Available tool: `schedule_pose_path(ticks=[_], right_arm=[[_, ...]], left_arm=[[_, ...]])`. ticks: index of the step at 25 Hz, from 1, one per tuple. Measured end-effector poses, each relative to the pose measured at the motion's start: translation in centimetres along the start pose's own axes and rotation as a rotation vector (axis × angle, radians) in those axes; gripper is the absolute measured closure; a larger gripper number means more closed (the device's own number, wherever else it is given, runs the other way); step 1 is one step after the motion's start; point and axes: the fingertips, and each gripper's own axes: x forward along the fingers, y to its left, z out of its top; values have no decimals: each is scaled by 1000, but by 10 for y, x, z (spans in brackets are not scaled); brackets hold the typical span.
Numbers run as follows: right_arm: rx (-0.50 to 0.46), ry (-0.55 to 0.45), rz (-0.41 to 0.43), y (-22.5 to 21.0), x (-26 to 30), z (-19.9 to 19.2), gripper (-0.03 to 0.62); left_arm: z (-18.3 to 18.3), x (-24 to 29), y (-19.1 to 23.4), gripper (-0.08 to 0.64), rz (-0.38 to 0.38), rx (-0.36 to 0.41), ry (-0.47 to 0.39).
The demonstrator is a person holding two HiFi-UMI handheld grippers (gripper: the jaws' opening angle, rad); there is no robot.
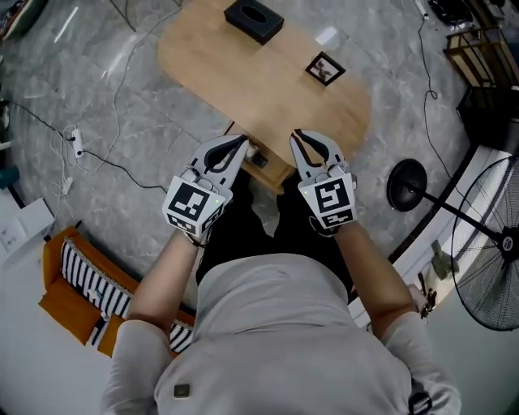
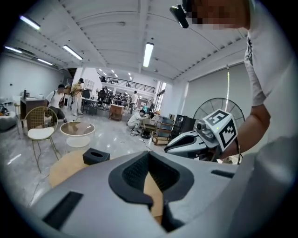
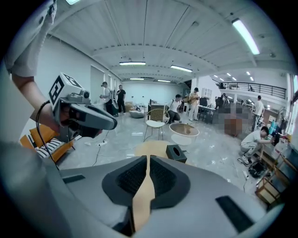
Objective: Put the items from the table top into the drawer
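A black tissue box [image 1: 254, 20] sits at the far end of the oval wooden table [image 1: 243, 81]. A small black-framed picture [image 1: 325, 69] lies near its right edge. Under the table's near edge a drawer front [image 1: 259, 159] shows between my grippers. Both grippers are raised in front of my chest, side by side, above that edge. My left gripper [image 1: 242, 143] has its tips together with nothing between them [image 2: 148, 154]. My right gripper [image 1: 297, 134] is shut too, leaving only a thin slit and holding nothing [image 3: 147, 158]. The tissue box [image 3: 176, 153] lies well beyond both.
A standing fan [image 1: 491, 259] and a black round base [image 1: 407, 185] are on the floor at the right. Left of me stands an orange seat with a striped cushion [image 1: 81, 284]. Cables and a power strip [image 1: 77, 143] cross the grey floor. People work in the distance.
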Motion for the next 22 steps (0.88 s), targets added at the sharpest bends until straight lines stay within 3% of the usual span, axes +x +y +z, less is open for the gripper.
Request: schedule_pose_path(ticks=[12, 18, 22], right_arm=[[4, -196, -194, -40, -132, 110, 563], [26, -295, -247, -46, -190, 146, 563], [21, -341, -289, -44, -213, 162, 563]], left_arm=[[127, -14, -78, 551, -142, 150, -130], [173, -32, -124, 551, -225, 201, -209], [187, -47, -131, 551, -255, 221, -225]])
